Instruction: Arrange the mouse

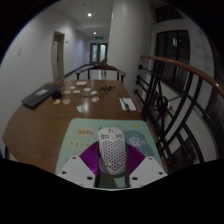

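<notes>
- Gripper [112,170]: both fingers [80,168] show at the bottom of the view, angled inward, with purple pads [91,157] on their inner faces; the pads press against the two flanks of the mouse, so the claw is clenched on it.
- Mouse [113,148]: white, shell perforated with a fine honeycomb of holes, a dark scroll wheel at its far end; it sits between the fingers, long axis pointing away from the camera, over the mat.
- Mat [85,133]: pale green with a lighter border and small printed figures in pink and red near its far left part; it lies at the near edge of the table, directly under the mouse.
- Table [45,120]: round, brown wood; beyond the mat it carries a dark flat laptop-like thing [36,98] at the far left, several white sheets and small pieces [80,92] near the middle, and a pale strip [127,103] at the right.
- Chair [98,71]: wooden curved back, behind the table's far side.
- Railing [180,95]: dark bars with a wooden handrail, right of the table.
</notes>
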Motion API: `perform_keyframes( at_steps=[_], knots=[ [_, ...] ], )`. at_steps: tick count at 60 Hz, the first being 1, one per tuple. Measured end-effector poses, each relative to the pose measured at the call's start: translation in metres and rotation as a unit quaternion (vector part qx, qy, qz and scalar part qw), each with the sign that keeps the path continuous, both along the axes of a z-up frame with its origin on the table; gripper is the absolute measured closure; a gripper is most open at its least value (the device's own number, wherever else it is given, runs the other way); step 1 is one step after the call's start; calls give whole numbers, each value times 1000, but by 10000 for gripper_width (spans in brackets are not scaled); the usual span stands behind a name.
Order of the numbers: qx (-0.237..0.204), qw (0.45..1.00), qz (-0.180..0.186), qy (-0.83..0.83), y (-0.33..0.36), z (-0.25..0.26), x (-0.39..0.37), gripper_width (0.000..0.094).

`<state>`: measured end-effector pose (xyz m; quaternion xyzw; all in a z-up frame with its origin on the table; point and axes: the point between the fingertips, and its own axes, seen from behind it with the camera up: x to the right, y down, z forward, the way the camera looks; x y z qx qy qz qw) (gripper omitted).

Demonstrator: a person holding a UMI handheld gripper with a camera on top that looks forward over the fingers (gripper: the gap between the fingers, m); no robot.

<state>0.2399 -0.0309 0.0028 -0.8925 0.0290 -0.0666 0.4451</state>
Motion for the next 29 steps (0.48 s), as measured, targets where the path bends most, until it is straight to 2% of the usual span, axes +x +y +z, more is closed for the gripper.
perform_keyframes(
  at_steps=[2, 6, 14, 19, 21, 29],
  knots=[
    [-9, 1000, -4, -2, -2, -7, 2, 603],
    [-1, 1000, 0, -2, 0, -5, 4, 595],
    [-19, 1000, 14, -5, -5, -13, 2, 312],
    [-31, 998, 50, -12, -19, -6, 3, 48],
    [-26, 998, 61, -8, -27, 0, 2, 102],
    [-29, 996, 84, 24, -84, 15, 12, 91]
  ],
)
